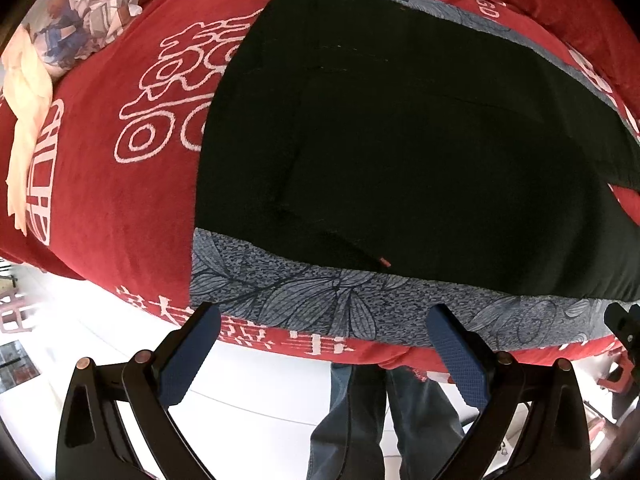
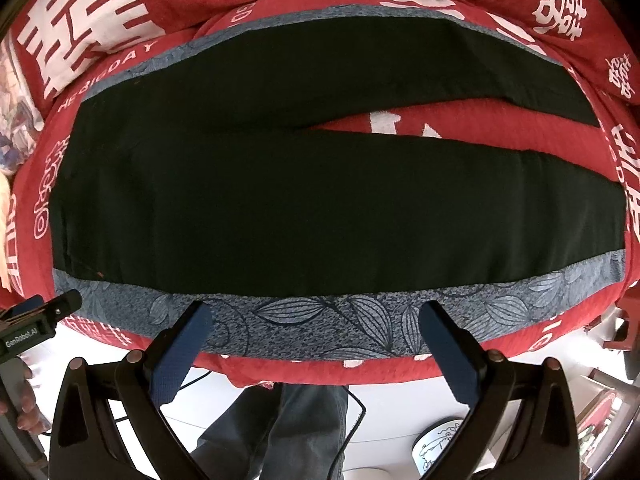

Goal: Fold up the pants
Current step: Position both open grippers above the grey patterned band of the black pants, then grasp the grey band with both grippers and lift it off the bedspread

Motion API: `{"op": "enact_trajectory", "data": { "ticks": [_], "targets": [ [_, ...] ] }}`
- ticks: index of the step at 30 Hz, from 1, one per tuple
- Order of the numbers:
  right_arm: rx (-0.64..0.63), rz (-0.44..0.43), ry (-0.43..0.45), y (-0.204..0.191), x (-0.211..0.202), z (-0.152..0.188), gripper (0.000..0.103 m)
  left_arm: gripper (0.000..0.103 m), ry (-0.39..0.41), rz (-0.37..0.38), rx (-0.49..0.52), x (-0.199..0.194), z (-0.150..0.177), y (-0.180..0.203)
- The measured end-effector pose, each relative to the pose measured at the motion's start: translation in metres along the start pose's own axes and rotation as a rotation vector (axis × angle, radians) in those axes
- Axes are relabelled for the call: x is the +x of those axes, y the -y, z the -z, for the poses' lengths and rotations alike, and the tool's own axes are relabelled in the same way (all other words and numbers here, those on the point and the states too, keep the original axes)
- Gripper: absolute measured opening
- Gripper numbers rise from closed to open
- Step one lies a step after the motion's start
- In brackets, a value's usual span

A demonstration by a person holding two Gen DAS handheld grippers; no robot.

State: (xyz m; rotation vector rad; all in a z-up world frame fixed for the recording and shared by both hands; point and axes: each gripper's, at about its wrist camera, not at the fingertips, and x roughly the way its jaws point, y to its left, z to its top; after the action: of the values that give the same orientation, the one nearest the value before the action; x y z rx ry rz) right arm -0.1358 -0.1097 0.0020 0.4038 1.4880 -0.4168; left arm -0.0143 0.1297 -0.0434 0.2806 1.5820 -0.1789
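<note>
Black pants (image 2: 280, 192) lie flat on a grey leaf-print cloth (image 2: 320, 320) over a red bed cover. The waist is at the left, and the two legs run right with a gap between them. In the left wrist view the waist end of the pants (image 1: 400, 140) fills the middle. My left gripper (image 1: 326, 316) is open and empty, hovering above the near edge of the grey cloth (image 1: 320, 304). My right gripper (image 2: 316, 312) is open and empty, also above the cloth's near edge. The left gripper's tip shows at the left of the right wrist view (image 2: 60, 304).
The red bed cover (image 1: 120, 200) has white lettering. Pillows and a cream cloth (image 1: 24, 100) lie at the far left. The person's jeans (image 2: 280, 420) and a white floor are below the bed edge. A round container (image 2: 436, 448) stands on the floor at right.
</note>
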Motion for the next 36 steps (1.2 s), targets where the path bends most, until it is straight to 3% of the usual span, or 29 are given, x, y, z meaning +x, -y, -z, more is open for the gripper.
{"op": "enact_trajectory", "data": {
  "ticks": [7,30,33,36],
  "targets": [
    [-0.005,0.0,0.003,-0.002,-0.001,0.0,0.103,0.103,0.002,0.003,-0.01,0.005,0.01,0.002],
    [0.005,0.002,0.012,0.0,-0.003,0.0,0.103,0.103,0.009,0.002,-0.024,-0.006,0.0,0.013],
    [0.023,-0.021,0.01,0.003,-0.002,0.001,0.103,0.103,0.016,0.028,-0.033,-0.007,0.0,0.01],
    [0.077,-0.135,0.005,0.012,0.0,0.0,0.103,0.103,0.042,0.119,-0.06,-0.009,0.002,0.002]
  ]
}}
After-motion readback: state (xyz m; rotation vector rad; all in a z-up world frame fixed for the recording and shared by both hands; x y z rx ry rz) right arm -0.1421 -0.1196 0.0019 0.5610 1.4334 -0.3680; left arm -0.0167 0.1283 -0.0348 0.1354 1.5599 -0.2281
